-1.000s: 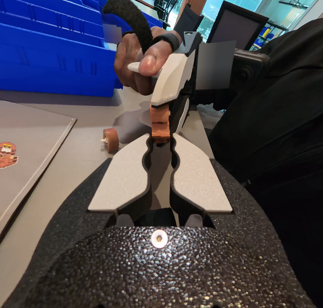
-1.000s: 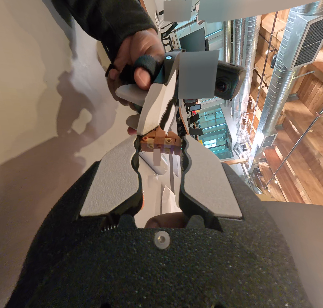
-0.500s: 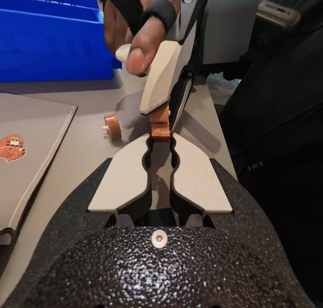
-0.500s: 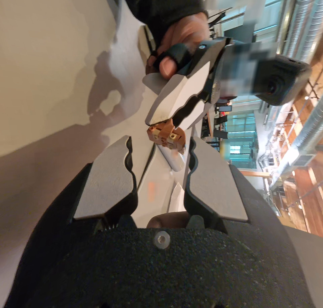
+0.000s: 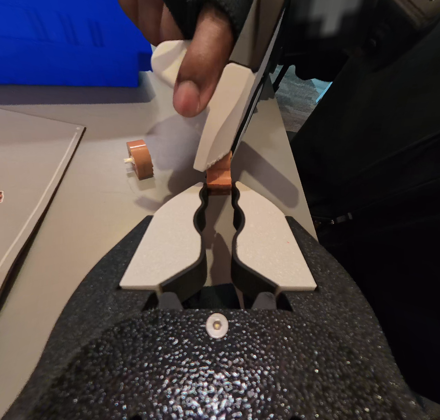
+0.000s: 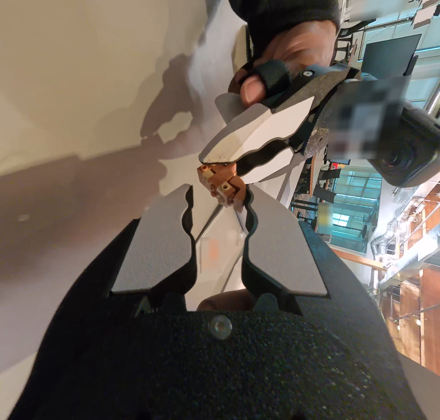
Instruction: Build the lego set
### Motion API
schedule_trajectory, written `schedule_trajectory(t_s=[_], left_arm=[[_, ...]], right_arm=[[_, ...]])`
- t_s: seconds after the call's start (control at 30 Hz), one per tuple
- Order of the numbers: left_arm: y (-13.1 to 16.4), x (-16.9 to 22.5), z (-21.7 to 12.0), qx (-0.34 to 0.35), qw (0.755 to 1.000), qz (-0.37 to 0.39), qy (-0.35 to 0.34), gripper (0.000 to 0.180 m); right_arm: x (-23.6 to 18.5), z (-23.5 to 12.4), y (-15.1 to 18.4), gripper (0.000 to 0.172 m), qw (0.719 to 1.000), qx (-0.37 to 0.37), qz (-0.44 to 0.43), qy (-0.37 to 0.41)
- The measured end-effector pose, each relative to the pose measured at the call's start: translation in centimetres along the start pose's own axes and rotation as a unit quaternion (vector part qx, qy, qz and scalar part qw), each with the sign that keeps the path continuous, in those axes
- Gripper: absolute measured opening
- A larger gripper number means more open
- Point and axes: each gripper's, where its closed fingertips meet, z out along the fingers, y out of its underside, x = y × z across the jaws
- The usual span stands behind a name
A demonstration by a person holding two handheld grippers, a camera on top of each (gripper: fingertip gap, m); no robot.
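Two claws meet over the grey table (image 5: pixel 78 218), near its right edge. My left claw (image 5: pixel 218 190) is nearly closed, both tips pressed on a small brown brick assembly (image 5: pixel 219 181). My right claw (image 6: pixel 219 194) stands wider: its right tip touches that assembly (image 6: pixel 222 185), its left tip stands clear of it. A brown wheel-like piece (image 5: pixel 141 159) lies just left, with bare table between it and a grey board (image 5: pixel 28 170); blue bins (image 5: pixel 66 32) close the far side.
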Motion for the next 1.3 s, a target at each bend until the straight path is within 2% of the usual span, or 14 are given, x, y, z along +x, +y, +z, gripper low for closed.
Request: schedule_trajectory(t_s=[0.43, 0.97, 1.3], left_arm=[[-1.8, 0.4, -1.2, 0.083, 0.996, -0.012, 0.037, 0.018], [-2.4, 0.7, -1.4, 0.112, 0.992, -0.013, 0.054, 0.018], [-2.9, 0.7, -1.7, 0.134, 0.989, -0.021, 0.059, 0.018]], right_arm=[[2.0, -0.5, -0.2, 0.045, 0.998, 0.022, 0.024, 0.06], [2.8, -0.8, -0.4, 0.041, 0.996, 0.039, 0.043, 0.071], [3.2, -0.7, -0.4, 0.049, 0.995, 0.038, 0.045, 0.083]])
